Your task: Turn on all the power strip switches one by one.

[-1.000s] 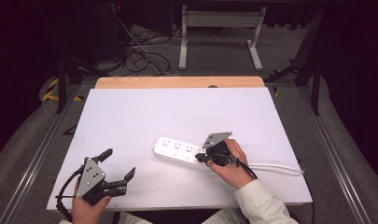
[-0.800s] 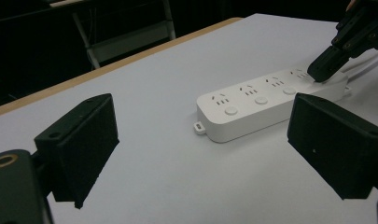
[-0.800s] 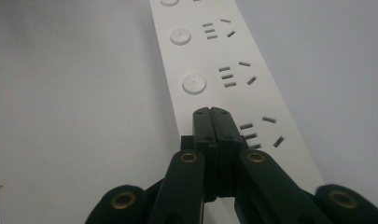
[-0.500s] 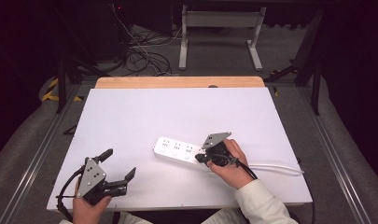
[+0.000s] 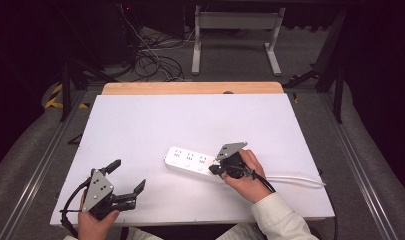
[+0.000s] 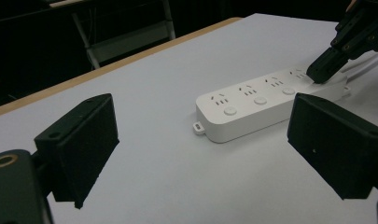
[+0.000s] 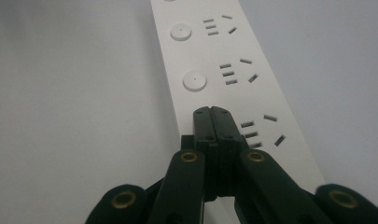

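Note:
A white power strip (image 5: 187, 161) lies flat on the white table (image 5: 190, 115), right of centre, and its white cable (image 5: 295, 178) runs off to the right. My right gripper (image 5: 213, 170) is shut with nothing between its jaws. In the right gripper view its closed tips (image 7: 212, 114) rest on the power strip (image 7: 224, 60), where a round button would be beside the nearest socket. My left gripper (image 5: 127, 176) stands open near the table's front left edge, apart from the strip. Its view shows the power strip (image 6: 252, 105) ahead and the right gripper (image 6: 319, 72) on the far end.
A wooden strip (image 5: 190, 88) edges the back of the table. Behind it, on the dark floor, are tangled cables (image 5: 155, 62) and a metal stand (image 5: 235, 35). Rails (image 5: 40, 165) run along both sides of the table.

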